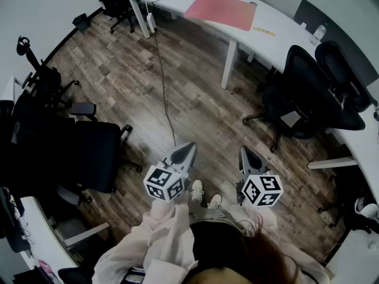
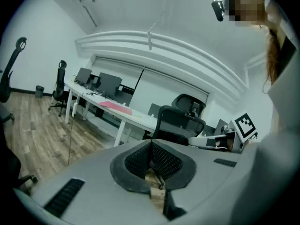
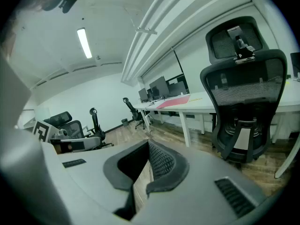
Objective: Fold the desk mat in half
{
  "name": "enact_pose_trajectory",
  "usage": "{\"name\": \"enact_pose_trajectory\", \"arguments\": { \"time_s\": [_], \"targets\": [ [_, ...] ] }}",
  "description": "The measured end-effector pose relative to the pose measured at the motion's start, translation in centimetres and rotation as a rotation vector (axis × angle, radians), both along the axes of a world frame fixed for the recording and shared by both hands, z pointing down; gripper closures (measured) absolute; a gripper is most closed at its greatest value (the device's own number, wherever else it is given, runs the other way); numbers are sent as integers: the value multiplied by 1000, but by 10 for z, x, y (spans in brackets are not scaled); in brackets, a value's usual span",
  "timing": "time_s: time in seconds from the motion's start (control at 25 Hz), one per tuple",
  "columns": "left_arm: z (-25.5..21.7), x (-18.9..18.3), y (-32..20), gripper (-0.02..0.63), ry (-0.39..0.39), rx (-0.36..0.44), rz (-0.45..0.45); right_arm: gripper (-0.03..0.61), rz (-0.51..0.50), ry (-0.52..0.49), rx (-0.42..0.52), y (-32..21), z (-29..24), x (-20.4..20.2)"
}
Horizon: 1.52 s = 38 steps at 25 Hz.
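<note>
The pink desk mat [image 1: 221,10] lies flat on the long white desk [image 1: 278,34] at the far side of the room. It shows small and distant in the left gripper view [image 2: 115,105] and in the right gripper view [image 3: 173,101]. I stand on the wooden floor well away from it. My left gripper [image 1: 188,148] [image 2: 151,144] is shut with nothing between its jaws. My right gripper [image 1: 244,152] [image 3: 149,146] is shut and empty too. Both are held side by side in front of my body and point toward the desk.
Black office chairs [image 1: 311,90] stand at the desk's right end, between me and the wall. More chairs [image 1: 89,152] crowd the left. A thin cable [image 1: 163,81] runs across the floor from the desk leg [image 1: 228,64]. My shoes [image 1: 204,194] show below the grippers.
</note>
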State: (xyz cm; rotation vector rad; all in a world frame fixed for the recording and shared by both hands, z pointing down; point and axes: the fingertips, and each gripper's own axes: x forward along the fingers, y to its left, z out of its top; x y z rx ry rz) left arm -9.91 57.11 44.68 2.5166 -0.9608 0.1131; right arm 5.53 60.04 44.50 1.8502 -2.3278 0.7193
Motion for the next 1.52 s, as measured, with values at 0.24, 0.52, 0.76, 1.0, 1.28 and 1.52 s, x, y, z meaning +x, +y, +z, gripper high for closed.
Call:
{"name": "enact_pose_trajectory", "arguments": {
  "time_s": [0.24,0.52,0.76,1.0,1.28,1.52],
  "targets": [
    [-4,8,13,586,-10,15,-7,566,14,-22,10,8,-1,7],
    [-7,-7,9,584,-16,29,-18,566,-4,-13,34,1,-7,-8],
    [-4,-28,-8,585,-18,34,-11,566,9,3,29,-11,-2,-22],
    [8,-43,-28,585,-28,18,-2,566,8,-15,2,-29,11,-40],
    [18,-43,-80,585,-26,5,-17,566,4,-14,-12,-85,19,-36],
    [13,-29,-160,586,-35,23,-50,566,-11,-8,-2,-171,13,-16]
  ]
}}
